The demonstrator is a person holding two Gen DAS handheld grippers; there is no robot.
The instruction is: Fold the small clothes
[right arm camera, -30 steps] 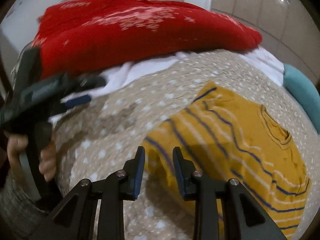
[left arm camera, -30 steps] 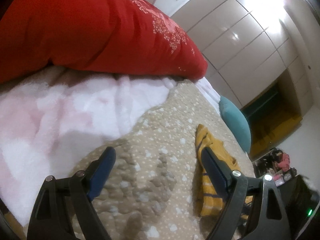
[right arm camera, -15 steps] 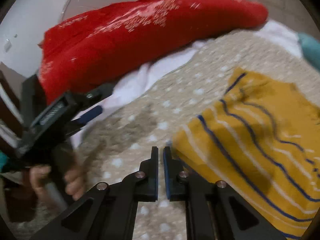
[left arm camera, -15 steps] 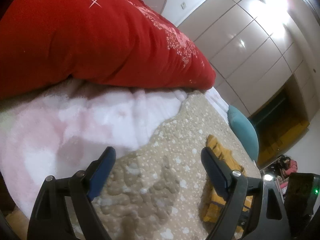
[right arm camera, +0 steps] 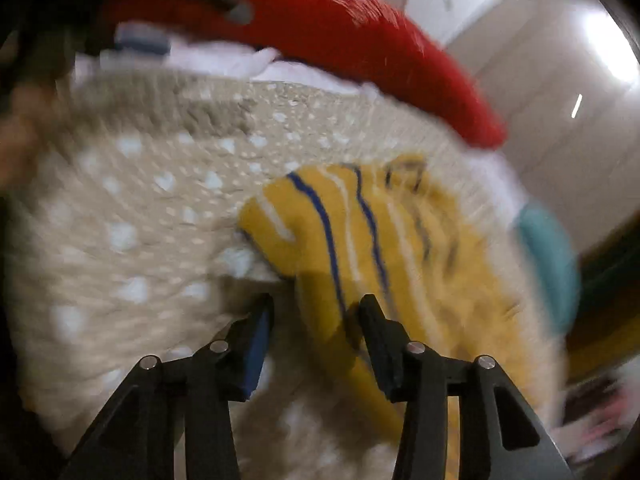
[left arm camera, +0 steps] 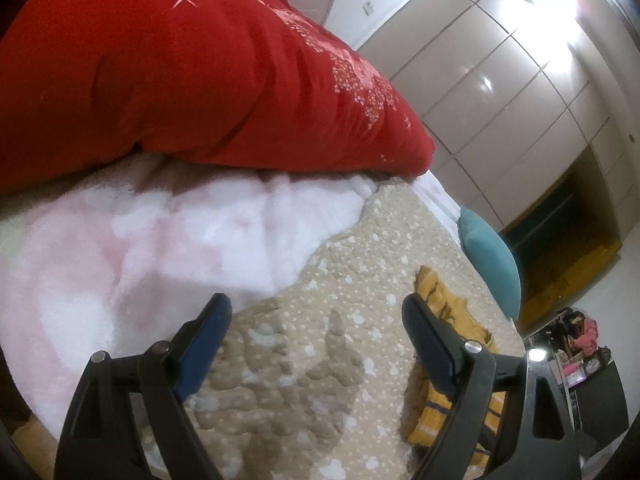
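A small yellow shirt (right arm camera: pixel 384 240) with blue and white stripes lies on the beige dotted bedspread (right arm camera: pixel 132 240). The right wrist view is blurred. My right gripper (right arm camera: pixel 316 306) hangs low over the shirt's near left edge, its jaws opening, with a fold of yellow cloth between them and no pad pressing on it. In the left wrist view the shirt (left arm camera: pixel 444 308) shows as a narrow strip at the right, partly behind a finger. My left gripper (left arm camera: pixel 316 306) stands wide open above the bare bedspread (left arm camera: pixel 304 360), to the left of the shirt, holding nothing.
A big red duvet (left arm camera: pixel 180 80) is heaped at the head of the bed, with a fluffy white and pink blanket (left arm camera: pixel 140 248) below it. A teal pillow (left arm camera: pixel 490 260) lies at the far right edge. Wardrobe doors (left arm camera: pixel 500 80) fill the wall beyond.
The right gripper went from partly open to shut, then opened again as it dropped and rolled toward the shirt's edge. The left gripper stayed wide open and barely shifted.
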